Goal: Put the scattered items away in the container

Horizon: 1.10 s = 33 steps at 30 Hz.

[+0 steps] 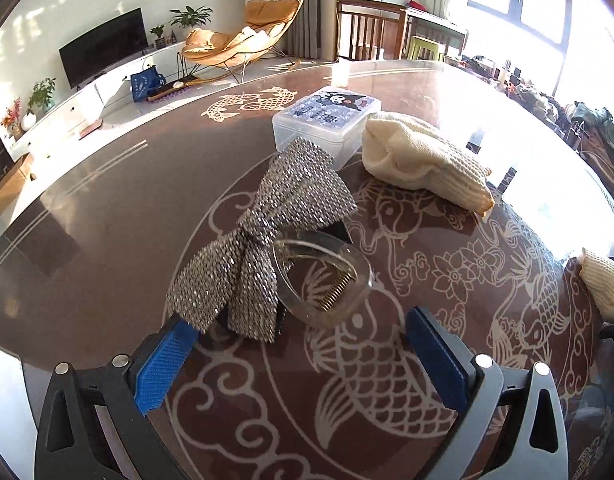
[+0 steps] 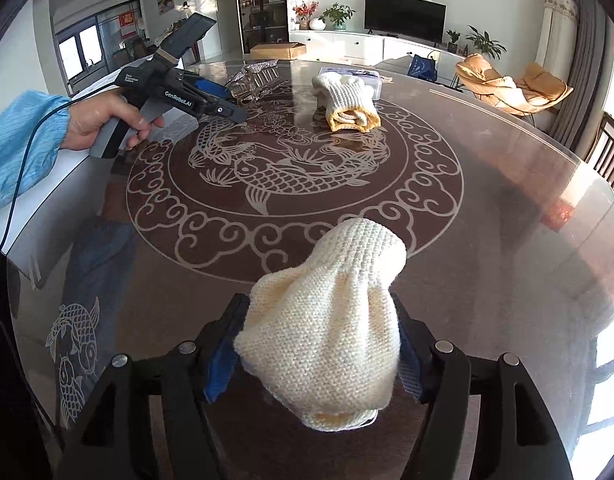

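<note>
Right gripper (image 2: 319, 356): fingers parted, loosely flanking cream glove (image 2: 327, 320) near table (image 2: 487, 200) edge. Left gripper (image 1: 299, 356): released, before hair clip (image 1: 267, 248). Container (image 1: 327, 120) lidded, mid-table. Risk: glove snags, drags.

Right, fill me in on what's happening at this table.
A person is tidying with a handheld gripper in each hand. The right gripper has a cream knitted glove between its fingers, lying on the glass table. The left gripper is open, empty, facing a sparkly bow hair clip. A second glove lies beside the plastic box, whose lid is on.
</note>
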### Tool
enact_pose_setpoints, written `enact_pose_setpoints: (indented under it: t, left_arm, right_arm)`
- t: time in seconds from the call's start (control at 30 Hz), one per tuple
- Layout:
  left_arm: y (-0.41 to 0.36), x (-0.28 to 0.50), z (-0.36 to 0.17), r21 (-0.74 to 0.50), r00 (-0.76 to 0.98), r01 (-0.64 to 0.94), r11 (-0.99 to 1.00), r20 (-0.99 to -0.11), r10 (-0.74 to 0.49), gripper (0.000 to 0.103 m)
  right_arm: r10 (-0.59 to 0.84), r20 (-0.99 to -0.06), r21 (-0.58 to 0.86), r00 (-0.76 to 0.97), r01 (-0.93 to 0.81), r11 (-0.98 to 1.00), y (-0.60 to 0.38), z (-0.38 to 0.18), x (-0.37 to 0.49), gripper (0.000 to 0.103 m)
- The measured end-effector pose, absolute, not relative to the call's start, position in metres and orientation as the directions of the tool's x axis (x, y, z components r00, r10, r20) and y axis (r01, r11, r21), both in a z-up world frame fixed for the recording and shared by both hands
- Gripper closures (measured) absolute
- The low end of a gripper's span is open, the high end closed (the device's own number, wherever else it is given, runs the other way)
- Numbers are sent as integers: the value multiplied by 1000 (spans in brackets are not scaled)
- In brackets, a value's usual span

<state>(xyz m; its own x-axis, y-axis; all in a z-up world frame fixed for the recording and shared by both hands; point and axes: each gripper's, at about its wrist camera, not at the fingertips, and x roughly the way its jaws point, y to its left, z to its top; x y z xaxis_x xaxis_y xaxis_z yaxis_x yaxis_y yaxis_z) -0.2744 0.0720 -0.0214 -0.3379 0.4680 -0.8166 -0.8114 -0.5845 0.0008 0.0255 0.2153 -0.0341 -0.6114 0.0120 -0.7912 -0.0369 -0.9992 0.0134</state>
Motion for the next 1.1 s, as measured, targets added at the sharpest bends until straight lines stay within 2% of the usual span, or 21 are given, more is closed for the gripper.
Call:
enact_pose_setpoints:
  t: [0.23, 0.27, 0.3, 0.4, 0.47, 0.67, 0.83, 0.9, 0.93, 1.0, 1.03, 1.1]
  left_arm:
    - [95, -300, -18, 15, -357, -801, -599, -815, 457, 0]
    - [97, -296, -17, 15, -356, -810, -587, -807, 470, 8]
    - [98, -292, -15, 8, -354, -814, -580, -799, 486, 24]
    - [100, -277, -12, 3, -375, -795, -606, -788, 488, 44]
    - [100, -262, -11, 4, -390, -779, -626, -786, 480, 51]
    - [74, -174, -12, -14, -451, -672, -740, -785, 424, 52]
    - [53, -82, -14, 1, -484, -624, -781, -785, 386, 51]
    - [53, -69, -15, -1, -497, -596, -803, -785, 370, 47]
    - [55, -69, -16, -11, -497, -584, -811, -786, 368, 43]
    - [63, -76, -20, -29, -483, -558, -829, -801, 353, 4]
    - [70, -82, -22, -27, -479, -544, -839, -811, 337, 0]
    - [86, -96, -24, -24, -485, -515, -857, -816, 314, 0]
  right_arm:
    - [-1, -790, 27, -614, -33, -999, 217, -34, 27, 31]
    - [-4, -789, 31, -614, -33, -999, 217, -34, 27, 31]
    - [-7, -788, 35, -615, -33, -999, 218, -33, 27, 31]
    - [-18, -786, 48, -618, -33, -998, 219, -33, 27, 31]
    - [-24, -785, 56, -619, -33, -998, 220, -33, 27, 31]
    - [-23, -785, 55, -619, -33, -998, 220, -33, 27, 31]
    - [-7, -788, 35, -615, -33, -999, 218, -33, 26, 32]
    - [3, -791, 21, -612, -31, -999, 216, -33, 26, 31]
    - [10, -793, 11, -610, -30, -1000, 214, -34, 25, 30]
    - [24, -796, -9, -605, -28, -1000, 212, -35, 25, 25]
    - [25, -797, -8, -604, -32, -999, 213, -35, 25, 24]
    - [20, -797, 0, -603, -34, -999, 215, -35, 25, 23]
